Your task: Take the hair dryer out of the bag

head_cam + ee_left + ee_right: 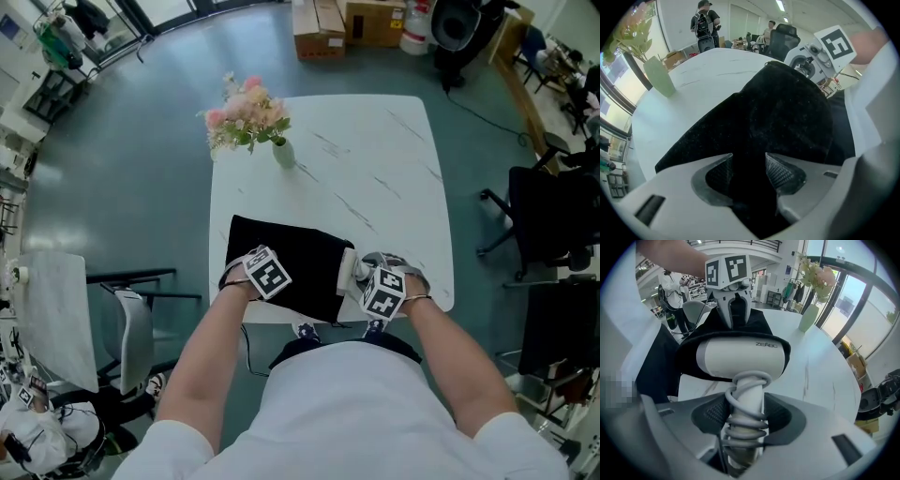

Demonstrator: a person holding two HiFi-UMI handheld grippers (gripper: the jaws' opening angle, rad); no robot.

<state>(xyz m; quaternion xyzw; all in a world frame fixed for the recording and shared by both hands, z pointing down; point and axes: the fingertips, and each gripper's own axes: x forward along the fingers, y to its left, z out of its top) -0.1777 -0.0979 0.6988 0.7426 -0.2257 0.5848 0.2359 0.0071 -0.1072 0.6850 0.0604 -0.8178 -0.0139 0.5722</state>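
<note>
White table [375, 159] with rounded corners and faint grey veining, standing on a smooth blue-grey floor [131, 178]. Open office room: cardboard boxes [319, 28] on the floor past the far end, dark office chairs [548, 216] to the right, a pale chair [131, 333] by the near left corner. Tall windows [862, 301] along one side. A person with a backpack [704, 26] stands well beyond the table.

On the far left part of the top: a pale green vase [283, 153] of pink flowers [246, 111], upright, well apart from the work. The rest of the far half is bare marble pattern.

Near edge: a black bag [291, 258] lies flat, its mouth toward the right.

Left gripper [749, 164] points steeply down onto the bag. Jaws stand apart, a fold of black cloth between the pads, not pinched.

Right gripper [747, 408] is just beside the bag's right end. Jaws clenched on the handle of the white hair dryer [740, 359], pads bearing on the grey cord [745, 425] coiled round that handle. The dryer's body still sits in the bag's mouth, black cloth ringing it; the handle sticks out toward the table's near edge.
</note>
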